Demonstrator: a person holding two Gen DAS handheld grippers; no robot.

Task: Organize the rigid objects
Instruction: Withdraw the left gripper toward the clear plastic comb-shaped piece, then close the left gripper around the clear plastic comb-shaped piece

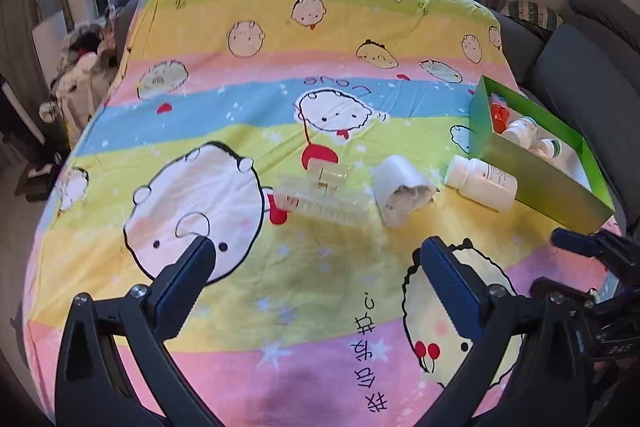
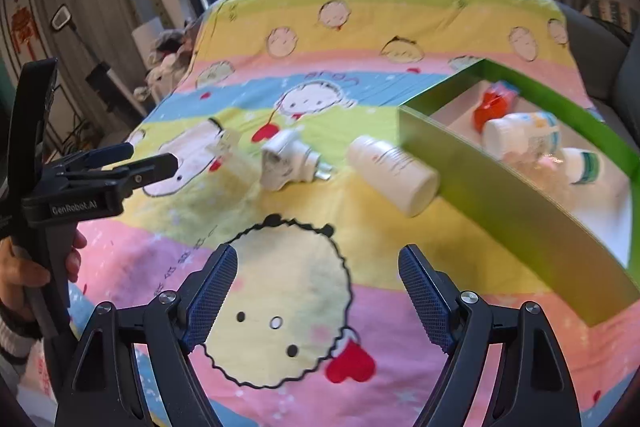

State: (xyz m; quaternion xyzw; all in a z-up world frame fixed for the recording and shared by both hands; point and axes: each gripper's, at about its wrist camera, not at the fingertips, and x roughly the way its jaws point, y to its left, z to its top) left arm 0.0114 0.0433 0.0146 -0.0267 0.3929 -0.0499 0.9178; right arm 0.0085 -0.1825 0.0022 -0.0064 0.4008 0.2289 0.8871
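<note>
White pill bottle [image 1: 480, 186] lies on its side on the cartoon-print bedsheet [image 1: 280, 107], just beside the near long wall of the green box [image 1: 532, 179], cap end pointing away from the box; whether it touches the wall you cannot tell. In the right wrist view the same bottle [image 2: 394, 175] lies slantwise by the box's near corner.

Inside the green box: an orange-red item [image 2: 490, 107] at the far end, then two white bottles [image 2: 520, 135] with blue-green labels lying on their sides on the white floor.

White plug adapter [image 2: 286, 159] rests on the sheet, near the pill bottle on the side away from the box, prongs toward the bottle. Further out from the box, next to the adapter, lies a clear plastic hair clip [image 1: 320, 193], teeth showing.

Your left gripper [image 1: 316, 259] hangs over the sheet short of the clip and adapter, jaws spread wide, nothing between them. Your right gripper [image 2: 318, 267] hangs over the sheet on the near side of the pill bottle, jaws likewise wide and empty. Your left hand [image 2: 28, 267], gripping its handle, shows at the edge of the right wrist view, well apart from the box.
</note>
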